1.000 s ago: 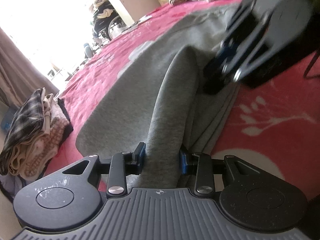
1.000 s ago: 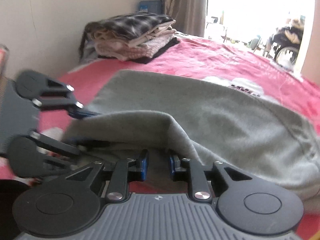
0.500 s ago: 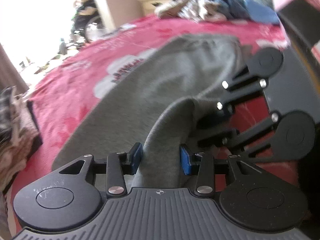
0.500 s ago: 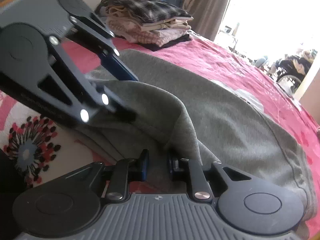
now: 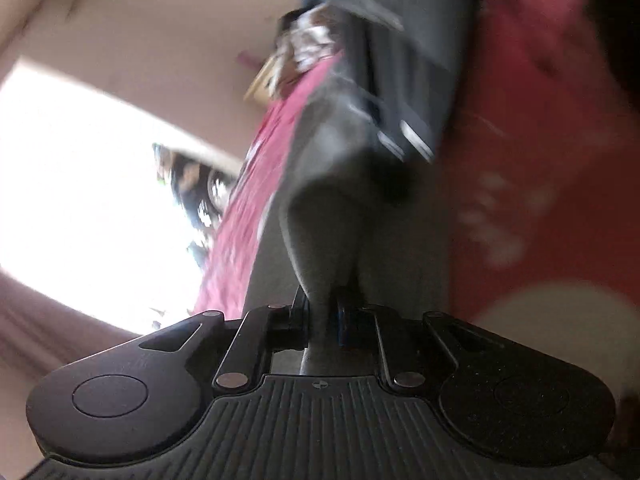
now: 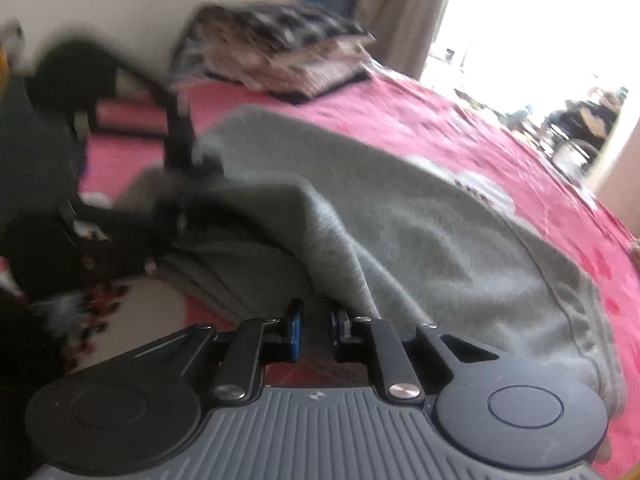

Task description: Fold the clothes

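Grey fleece pinched in the left gripper, jaws just closed tight on a raised fold of the grey sweatshirt. Right gripper nearly closed, jaws narrowing, hem between them. Sweatshirt spread over the pink bed, folded clothes stack beyond.

Daylight pours through a blown-out white window opening – pure glare, no detail inside it. The left wrist view is tilted and heavily motion-smeared; the pink patterned bed cover streaks into blur. The right wrist view is steadier, though its far-left edge smears – the soft grey fleece garment stays fairly sharp, evenly lit, with fisheye bending at the corners.
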{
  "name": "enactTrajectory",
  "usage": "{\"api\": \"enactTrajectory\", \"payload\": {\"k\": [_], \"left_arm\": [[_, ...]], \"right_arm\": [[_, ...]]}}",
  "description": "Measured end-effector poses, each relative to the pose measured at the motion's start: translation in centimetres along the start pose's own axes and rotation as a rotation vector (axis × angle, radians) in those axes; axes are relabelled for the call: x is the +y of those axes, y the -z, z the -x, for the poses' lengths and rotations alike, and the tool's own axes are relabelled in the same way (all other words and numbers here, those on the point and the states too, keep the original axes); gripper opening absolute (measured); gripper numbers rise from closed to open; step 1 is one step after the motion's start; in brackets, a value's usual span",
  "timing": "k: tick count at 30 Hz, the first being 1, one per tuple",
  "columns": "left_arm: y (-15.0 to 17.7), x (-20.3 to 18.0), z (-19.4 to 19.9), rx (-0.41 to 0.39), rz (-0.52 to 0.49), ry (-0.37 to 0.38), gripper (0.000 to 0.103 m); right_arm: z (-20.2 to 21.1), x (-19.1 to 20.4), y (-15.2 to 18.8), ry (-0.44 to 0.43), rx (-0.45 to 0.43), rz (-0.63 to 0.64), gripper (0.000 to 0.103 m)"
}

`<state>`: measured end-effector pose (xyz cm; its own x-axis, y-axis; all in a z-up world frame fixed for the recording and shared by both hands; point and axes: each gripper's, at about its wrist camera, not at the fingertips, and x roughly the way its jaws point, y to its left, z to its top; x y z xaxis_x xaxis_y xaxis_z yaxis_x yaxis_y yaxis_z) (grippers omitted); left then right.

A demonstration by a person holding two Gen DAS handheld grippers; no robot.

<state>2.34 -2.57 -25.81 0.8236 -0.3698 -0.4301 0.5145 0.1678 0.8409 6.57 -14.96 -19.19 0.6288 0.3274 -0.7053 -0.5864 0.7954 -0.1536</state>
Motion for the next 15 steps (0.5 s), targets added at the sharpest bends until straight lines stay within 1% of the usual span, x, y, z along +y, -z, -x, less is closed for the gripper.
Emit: {"api": "enactTrajectory", "payload": {"k": [2,3,5,7,9,10,11,13,14,15], "left_arm": [[0.4,-1.2,0.3,-0.005,-0.05,-0.02,0.014],[0.5,-1.3,0.4,-0.006,-0.053,-0.028,0.014],[0.5,-1.5,0.6,-0.008,-0.054,-0.042,0.014],[0.4,-1.4,0.5,-0.012,-0.061,-0.062,0.014],[0.4,-1.4,0.4,-0.018,-0.083,-0.078,0.014],[0.5,-1.5,0.2,-0.022,-0.104,-0.088,0.014],[0.6,-1.6,0.2,-0.029,-0.129,-0.094,0.014],[1.3,-1.9,0.1,-0.042,-0.172,-0.107,0.013],[1.5,-2.1,0.0,-0.049,-0.193,-0.112,0.013],[1.7,-2.3,0.0,-0.055,-0.214,-0.115,0.013]], "right_arm": [[1.9,-0.4,0.1,-0.044,-0.046,0.063,0.017],[2.8,-0.5,0.2,-0.054,-0.075,0.103,0.019],[3.9,-0.5,-0.2,-0.056,-0.121,0.17,0.031],[3.9,-0.9,-0.9,-0.067,-0.146,0.19,0.033],[3.5,-1.5,-1.8,-0.088,-0.161,0.191,0.033],[3.0,-1.6,-2.1,-0.104,-0.158,0.211,0.033],[2.5,-1.7,-2.4,-0.13,-0.153,0.239,0.033],[2.0,-2.5,-3.0,-0.195,-0.154,0.255,0.034],[1.8,-3.3,-3.5,-0.253,-0.145,0.229,0.034],[1.5,-4.3,-3.8,-0.306,-0.135,0.175,0.034]]}}
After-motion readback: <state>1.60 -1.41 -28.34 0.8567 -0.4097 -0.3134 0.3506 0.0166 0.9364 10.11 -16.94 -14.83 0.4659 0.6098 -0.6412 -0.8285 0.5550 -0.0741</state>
